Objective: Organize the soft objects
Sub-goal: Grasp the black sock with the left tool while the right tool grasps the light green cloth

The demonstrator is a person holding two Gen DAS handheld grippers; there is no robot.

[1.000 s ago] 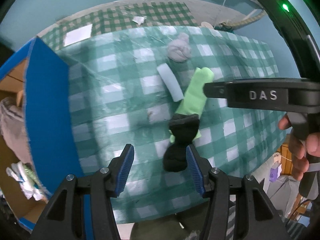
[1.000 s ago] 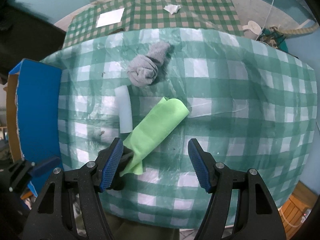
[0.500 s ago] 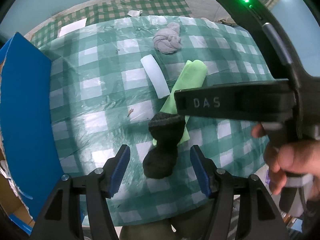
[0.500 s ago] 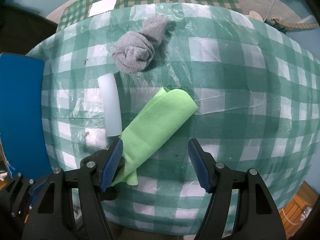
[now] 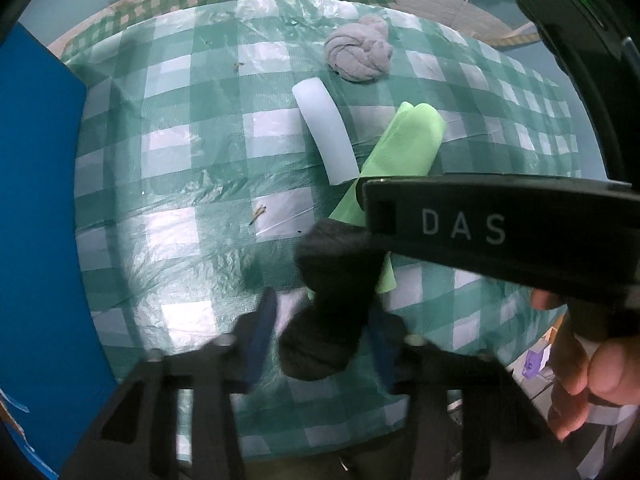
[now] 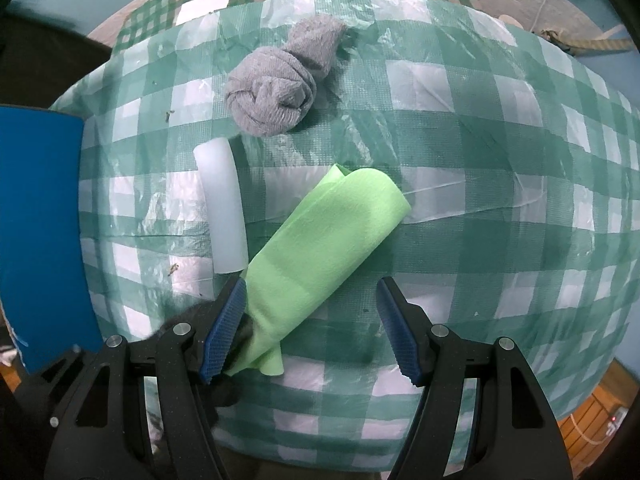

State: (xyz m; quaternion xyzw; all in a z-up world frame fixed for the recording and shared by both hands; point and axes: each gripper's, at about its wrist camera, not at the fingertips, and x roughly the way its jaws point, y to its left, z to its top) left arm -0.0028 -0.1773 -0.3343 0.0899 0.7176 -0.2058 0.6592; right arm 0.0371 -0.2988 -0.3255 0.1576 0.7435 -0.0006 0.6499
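While our left claw [image 5: 320, 340] straddles the black sock [image 5: 332, 304], its jaws look apart and not yet gripping, though blur makes this uncertain. Its long axis runs away from us, toward the green cloth [image 6: 320, 248]. Our right claw [image 6: 310, 328] hangs wide open, empty, over that cloth on the checked table [image 6: 480, 160].

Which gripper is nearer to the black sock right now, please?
Left. The left gripper straddles the black sock, open fingers either side. The right gripper is over the green cloth, the sock beside its left finger.
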